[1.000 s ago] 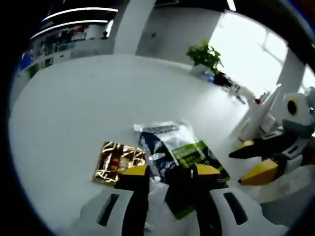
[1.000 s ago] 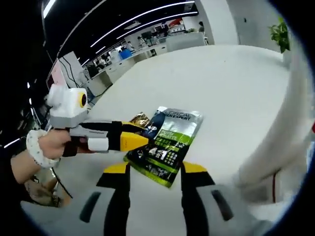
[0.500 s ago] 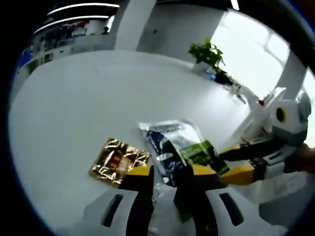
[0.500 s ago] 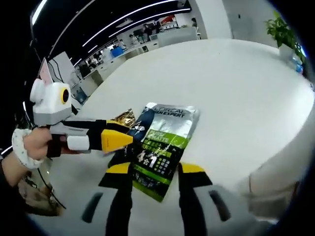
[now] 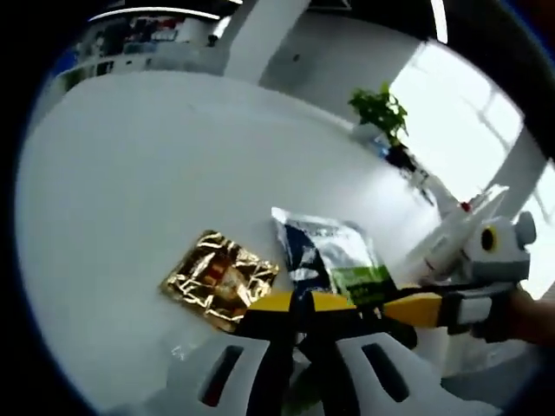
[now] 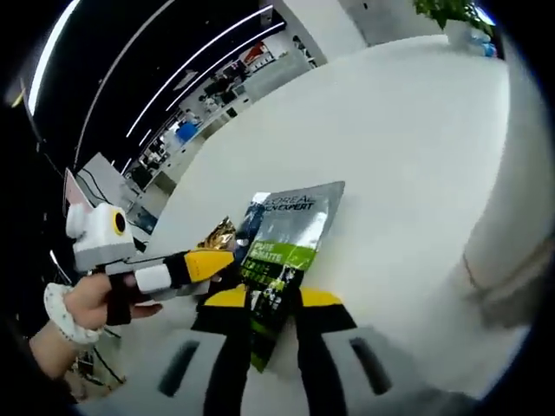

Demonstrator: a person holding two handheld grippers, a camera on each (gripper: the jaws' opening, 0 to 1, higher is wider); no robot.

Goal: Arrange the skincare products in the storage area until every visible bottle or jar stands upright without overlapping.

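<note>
The L'Oreal sachet (image 6: 282, 251) lies flat beside the gold foil packet (image 5: 221, 279) while I pinch it with both my left gripper (image 5: 299, 305) and right gripper (image 6: 264, 301), nothing yet upright.

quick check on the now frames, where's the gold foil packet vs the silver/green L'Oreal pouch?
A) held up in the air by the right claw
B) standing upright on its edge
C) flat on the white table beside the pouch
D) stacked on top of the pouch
C: the gold foil packet lies flat on the white table next to the silver and green pouch, clear of both claws.
</note>
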